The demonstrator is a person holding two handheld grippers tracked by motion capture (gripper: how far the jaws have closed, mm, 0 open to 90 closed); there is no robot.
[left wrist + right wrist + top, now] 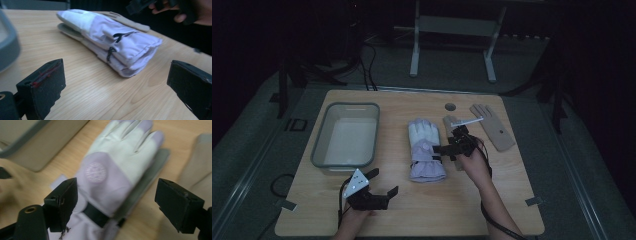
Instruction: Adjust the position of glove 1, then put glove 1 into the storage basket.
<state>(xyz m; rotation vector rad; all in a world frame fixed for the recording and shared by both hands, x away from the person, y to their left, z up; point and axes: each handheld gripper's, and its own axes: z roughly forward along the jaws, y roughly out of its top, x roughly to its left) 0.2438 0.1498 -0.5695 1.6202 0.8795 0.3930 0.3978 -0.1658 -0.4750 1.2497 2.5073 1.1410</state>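
A lilac ski glove point(426, 150), stacked on its pair, lies mid-table between a grey tub point(346, 136) and two tan gloves point(492, 126). The right gripper point(447, 149) hovers at its wrist strap, jaws spread wide and holding nothing; the left gripper point(381, 183) waits near the table's front edge, also wide open and empty. With two gloves stacked, a bite at the padded cuff could lift only the top one, or the slick fabric could slide free. The neighbouring tan glove sits just beside the right jaw and might get snagged.
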